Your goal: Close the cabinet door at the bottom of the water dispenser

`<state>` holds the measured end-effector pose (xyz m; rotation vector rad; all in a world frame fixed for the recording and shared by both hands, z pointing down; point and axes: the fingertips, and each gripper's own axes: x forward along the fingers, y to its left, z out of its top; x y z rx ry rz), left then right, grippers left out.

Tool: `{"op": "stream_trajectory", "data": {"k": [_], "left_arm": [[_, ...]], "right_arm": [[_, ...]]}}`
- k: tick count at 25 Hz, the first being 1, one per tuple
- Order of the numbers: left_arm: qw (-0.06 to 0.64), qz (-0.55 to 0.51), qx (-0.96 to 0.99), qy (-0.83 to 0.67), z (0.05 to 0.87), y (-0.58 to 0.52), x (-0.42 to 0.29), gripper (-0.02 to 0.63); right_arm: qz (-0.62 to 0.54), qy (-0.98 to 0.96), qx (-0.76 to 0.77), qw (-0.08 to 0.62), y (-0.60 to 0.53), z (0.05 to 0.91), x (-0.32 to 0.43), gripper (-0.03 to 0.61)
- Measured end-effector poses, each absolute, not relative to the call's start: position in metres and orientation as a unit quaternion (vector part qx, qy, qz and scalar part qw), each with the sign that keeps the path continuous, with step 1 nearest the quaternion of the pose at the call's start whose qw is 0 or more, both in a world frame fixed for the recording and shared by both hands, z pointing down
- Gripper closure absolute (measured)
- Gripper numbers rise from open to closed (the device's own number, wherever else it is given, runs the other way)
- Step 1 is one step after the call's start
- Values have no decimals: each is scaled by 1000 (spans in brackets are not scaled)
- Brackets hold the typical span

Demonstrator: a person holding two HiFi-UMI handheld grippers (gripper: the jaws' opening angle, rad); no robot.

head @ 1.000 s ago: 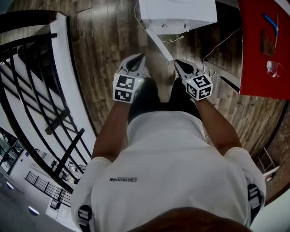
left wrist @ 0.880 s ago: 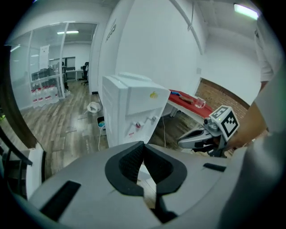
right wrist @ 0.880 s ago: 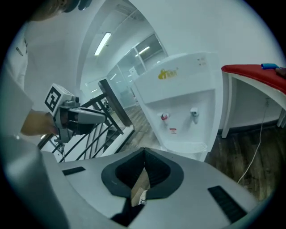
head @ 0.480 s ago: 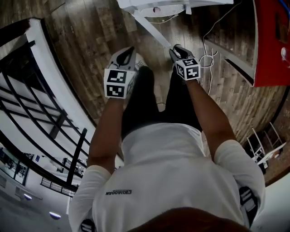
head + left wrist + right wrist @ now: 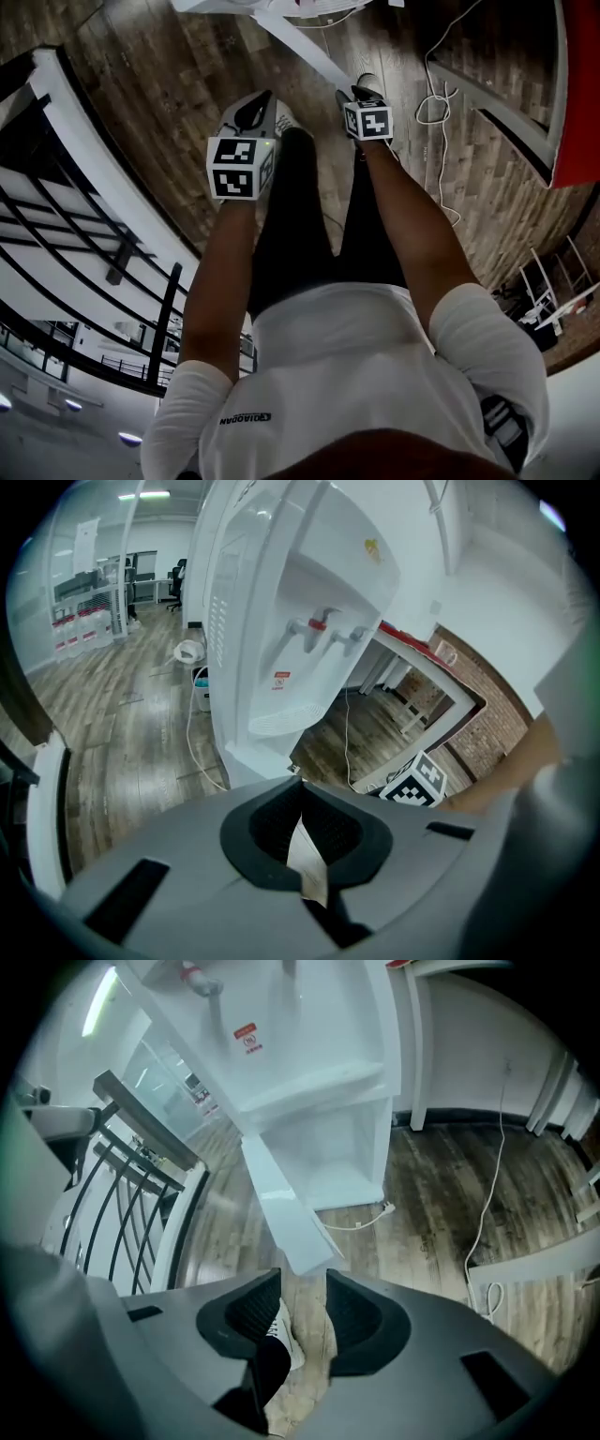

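Left gripper (image 5: 265,97) downward, jaws together

Wood plank floor (image 5: 169,84), black railing (image 5: 166,319) at left, looped white cable (image 5: 433,109), red tabletop (image 5: 579,103) at right

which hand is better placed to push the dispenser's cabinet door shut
Right. The right tongs, jaws just opening and empty, point at the open cabinet door; the left tongs, shut, sit farther from it.
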<state>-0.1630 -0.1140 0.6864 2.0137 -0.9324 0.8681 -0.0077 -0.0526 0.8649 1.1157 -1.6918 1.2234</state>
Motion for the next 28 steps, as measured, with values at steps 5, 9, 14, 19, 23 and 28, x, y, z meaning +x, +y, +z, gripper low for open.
{"op": "stream_trajectory", "data": {"k": [5, 9, 14, 19, 23, 28], "left_arm": [[372, 345, 782, -362, 705, -119, -164, 621], [374, 348, 781, -359, 713, -116, -164, 621], [374, 351, 782, -355, 715, -111, -163, 621], [375, 350, 783, -352, 718, -111, -163, 621], [374, 350, 784, -351, 721, -113, -161, 621], [372, 348, 787, -350, 723, -114, -157, 621]], "right_arm": [[485, -661, 437, 371, -46, 882, -15, 433], [475, -662, 450, 365, -50, 886, -16, 433], [469, -659, 465, 361, -55, 886, -14, 433], [464, -660, 470, 358, -57, 885, -14, 433], [459, -657, 481, 356, -60, 886, -9, 442], [455, -660, 484, 351, -68, 886, 1, 442]]}}
